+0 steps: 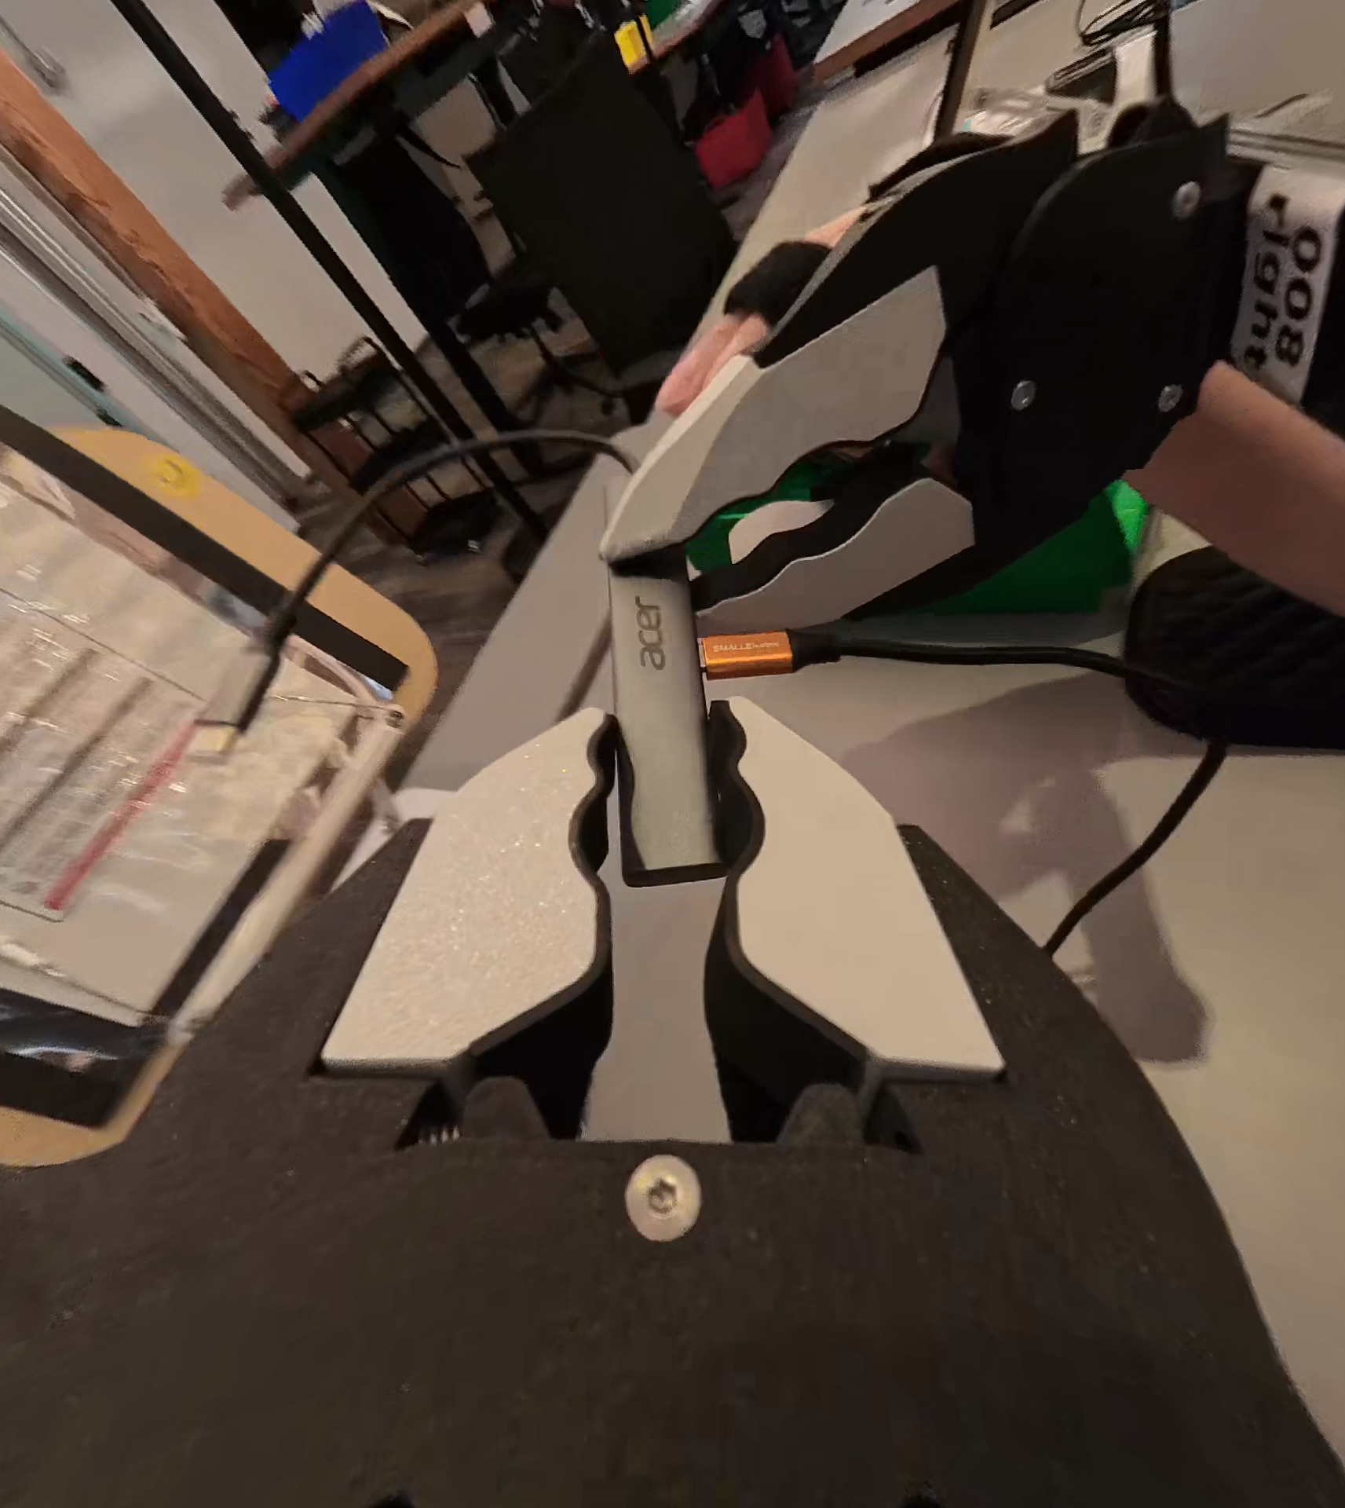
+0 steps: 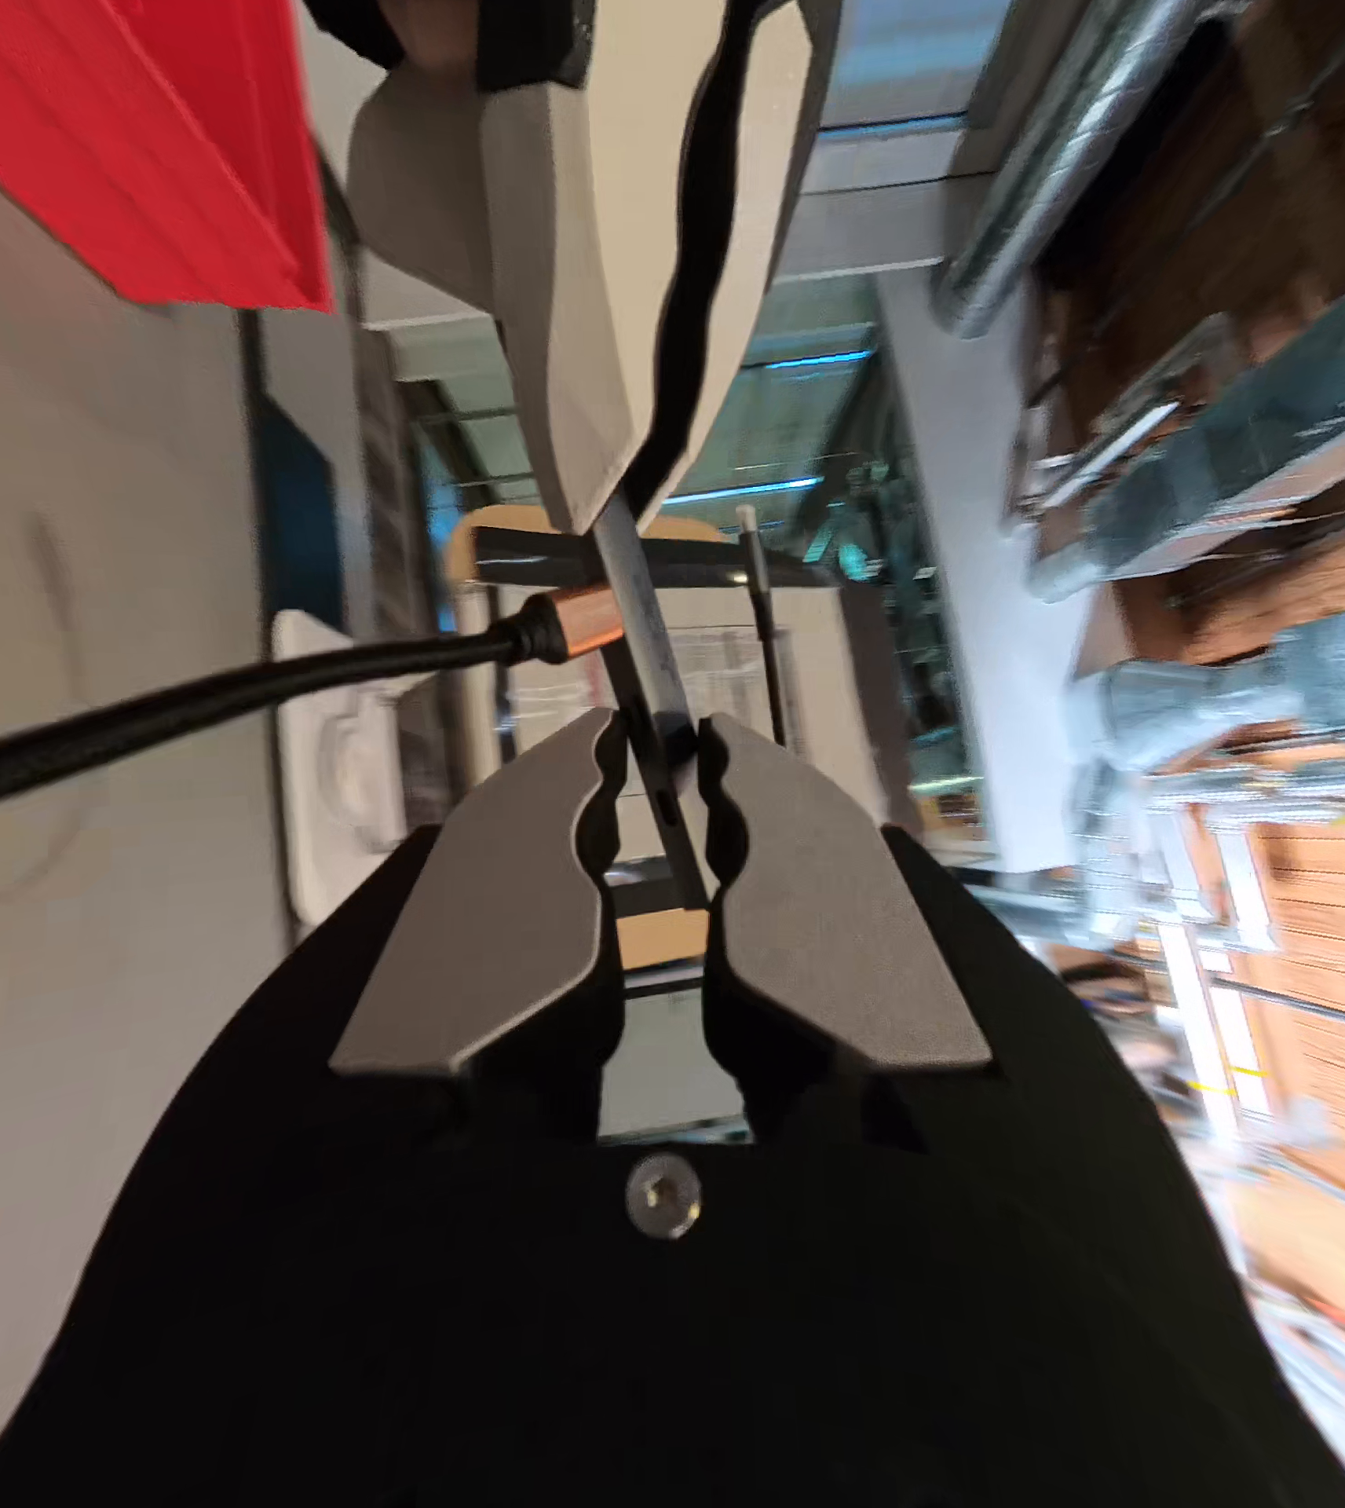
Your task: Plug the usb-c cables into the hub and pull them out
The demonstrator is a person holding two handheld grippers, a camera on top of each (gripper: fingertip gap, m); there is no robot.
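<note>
Grey hub [image 1: 662, 734]: clamped at its near end by the left gripper [image 1: 665, 738], its far end, at 12 o'clock, pinched by the right gripper [image 2: 659, 763]. Orange-tipped usb-c cable [image 1: 746, 655]: plugged in at 3 o'clock.

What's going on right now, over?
Both grippers, left and right, shut on the hub. Orange-ended cable plugged in. Nothing in the way.

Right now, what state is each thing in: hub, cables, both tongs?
Hub: lifted off the table, gripped at both ends.
Orange-plug cable: plugged into the hub's side.
Thin black cable: hangs loose from the hub's far end, plug free.
Left tongs: shut on the hub's near end.
Right tongs: shut on the hub's far end.
</note>
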